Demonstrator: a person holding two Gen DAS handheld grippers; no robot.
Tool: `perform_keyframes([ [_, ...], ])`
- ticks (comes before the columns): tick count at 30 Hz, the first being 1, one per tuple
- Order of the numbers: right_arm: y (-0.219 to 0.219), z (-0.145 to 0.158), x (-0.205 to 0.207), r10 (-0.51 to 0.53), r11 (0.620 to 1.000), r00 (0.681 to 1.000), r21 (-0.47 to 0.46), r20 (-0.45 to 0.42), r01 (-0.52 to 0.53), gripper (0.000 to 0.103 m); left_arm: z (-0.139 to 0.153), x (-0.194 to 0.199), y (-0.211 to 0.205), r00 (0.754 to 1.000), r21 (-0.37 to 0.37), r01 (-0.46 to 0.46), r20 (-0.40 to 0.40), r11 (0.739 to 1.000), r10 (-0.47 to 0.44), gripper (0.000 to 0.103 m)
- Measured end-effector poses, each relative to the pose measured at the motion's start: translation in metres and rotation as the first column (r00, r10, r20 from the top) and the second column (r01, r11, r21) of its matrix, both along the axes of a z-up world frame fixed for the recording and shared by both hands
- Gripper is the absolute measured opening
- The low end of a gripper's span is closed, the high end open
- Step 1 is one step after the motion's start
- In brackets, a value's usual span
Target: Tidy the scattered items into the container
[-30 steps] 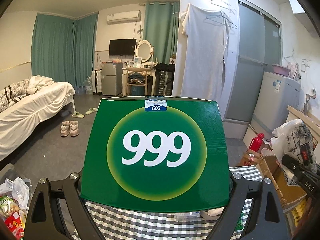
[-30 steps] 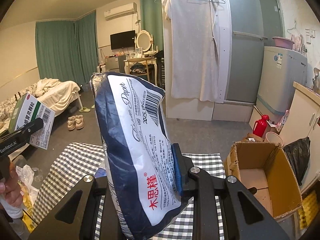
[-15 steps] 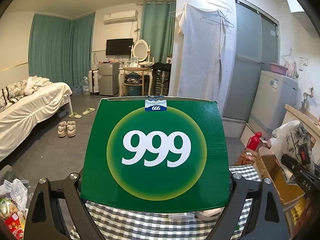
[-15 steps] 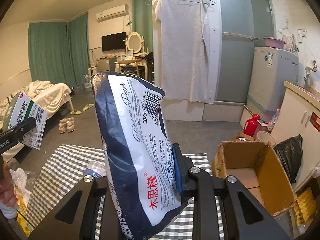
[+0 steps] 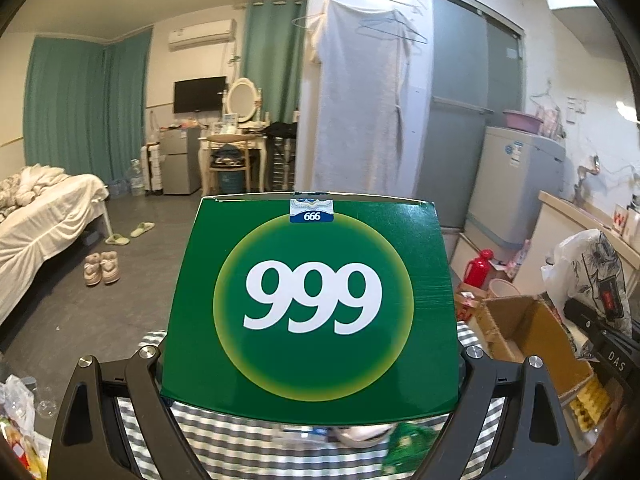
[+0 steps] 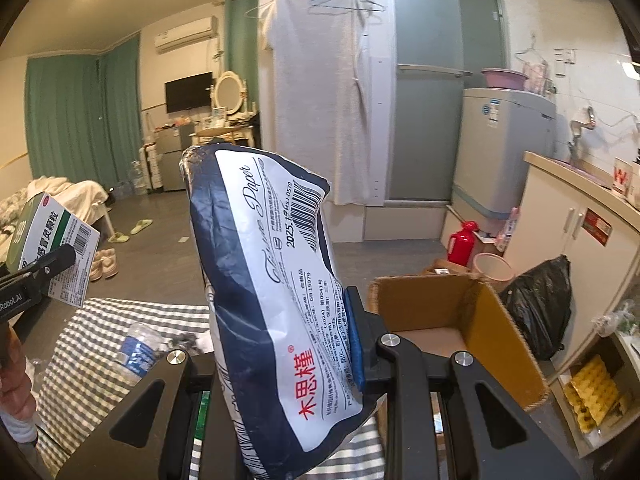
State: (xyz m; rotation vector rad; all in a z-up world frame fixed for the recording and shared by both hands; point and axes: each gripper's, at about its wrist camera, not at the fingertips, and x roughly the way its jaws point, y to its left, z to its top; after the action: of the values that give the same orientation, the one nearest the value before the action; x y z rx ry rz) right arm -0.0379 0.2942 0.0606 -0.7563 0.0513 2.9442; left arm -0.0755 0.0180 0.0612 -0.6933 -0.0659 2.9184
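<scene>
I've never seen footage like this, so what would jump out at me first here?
A big green box printed "999" fills the left wrist view, clamped in the left gripper. In the right wrist view, the right gripper squeezes a blue-and-white tissue pack upright. An open cardboard box waits just right of it, past the checked tablecloth.

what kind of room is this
Most likely a small studio flat, lived in: an unmade bed, a dressing table with an oval mirror, and a washing machine beside a kitchen counter share one room.
</scene>
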Motion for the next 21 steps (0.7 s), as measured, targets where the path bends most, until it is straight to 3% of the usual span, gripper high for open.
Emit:
perform_keyframes([
  [21, 0.095, 0.005, 0.037, -0.2, 0.98, 0.98, 0.012, 0.015, 0.2, 0.023, 0.001, -0.012, 0.127, 0.968, -0.004, 0.247, 0.043, 0.969, -0.246, 0.093],
])
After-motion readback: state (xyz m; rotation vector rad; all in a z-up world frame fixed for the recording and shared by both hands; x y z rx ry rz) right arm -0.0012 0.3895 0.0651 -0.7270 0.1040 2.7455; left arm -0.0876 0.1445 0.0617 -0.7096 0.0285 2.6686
